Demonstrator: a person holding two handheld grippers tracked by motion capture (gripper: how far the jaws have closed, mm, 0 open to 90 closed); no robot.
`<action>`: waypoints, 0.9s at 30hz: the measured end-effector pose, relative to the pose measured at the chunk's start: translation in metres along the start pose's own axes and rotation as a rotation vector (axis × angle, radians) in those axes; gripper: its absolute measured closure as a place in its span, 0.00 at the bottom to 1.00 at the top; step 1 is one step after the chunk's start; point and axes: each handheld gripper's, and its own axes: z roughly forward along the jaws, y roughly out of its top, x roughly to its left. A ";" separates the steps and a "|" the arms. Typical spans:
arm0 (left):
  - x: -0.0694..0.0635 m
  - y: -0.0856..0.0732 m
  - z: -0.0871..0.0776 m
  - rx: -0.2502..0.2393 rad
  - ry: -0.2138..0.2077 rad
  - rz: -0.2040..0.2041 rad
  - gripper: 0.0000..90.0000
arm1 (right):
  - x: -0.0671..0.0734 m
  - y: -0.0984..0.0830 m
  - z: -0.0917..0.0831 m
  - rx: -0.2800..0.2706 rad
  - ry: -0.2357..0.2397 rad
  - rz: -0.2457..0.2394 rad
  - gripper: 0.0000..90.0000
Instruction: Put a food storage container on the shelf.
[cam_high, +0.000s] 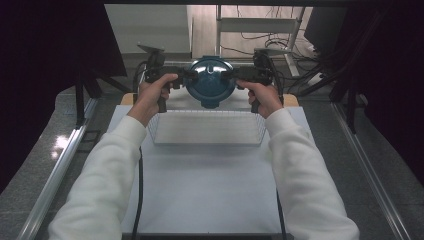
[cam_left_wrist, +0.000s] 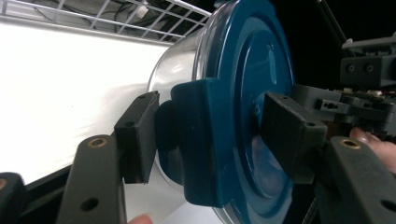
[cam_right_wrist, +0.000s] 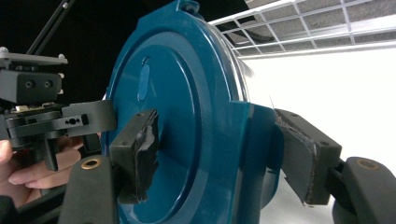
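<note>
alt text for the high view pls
Two hand-held grippers, left gripper and right gripper, clamp a round container with a blue lid from opposite sides above a white wire basket on a white table.

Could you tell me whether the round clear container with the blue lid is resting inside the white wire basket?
No, the container is held between both grippers beyond the basket.

A white table (cam_high: 200, 190) stands on grey speckled floor (cam_high: 30, 175). Metal rails (cam_high: 60, 167) flank the table; beyond it, cables (cam_high: 260, 42) and a white shelf frame (cam_high: 260, 25).
</note>
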 end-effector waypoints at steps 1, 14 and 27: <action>0.002 0.001 0.001 -0.004 -0.003 -0.013 0.43 | -0.001 0.001 0.001 0.001 0.000 0.010 0.37; 0.019 0.005 0.015 -0.005 -0.016 -0.097 0.40 | -0.019 0.005 0.015 0.013 0.008 0.104 0.35; 0.012 0.000 0.015 -0.061 0.037 -0.024 0.33 | -0.011 0.001 0.014 -0.010 -0.062 0.076 0.20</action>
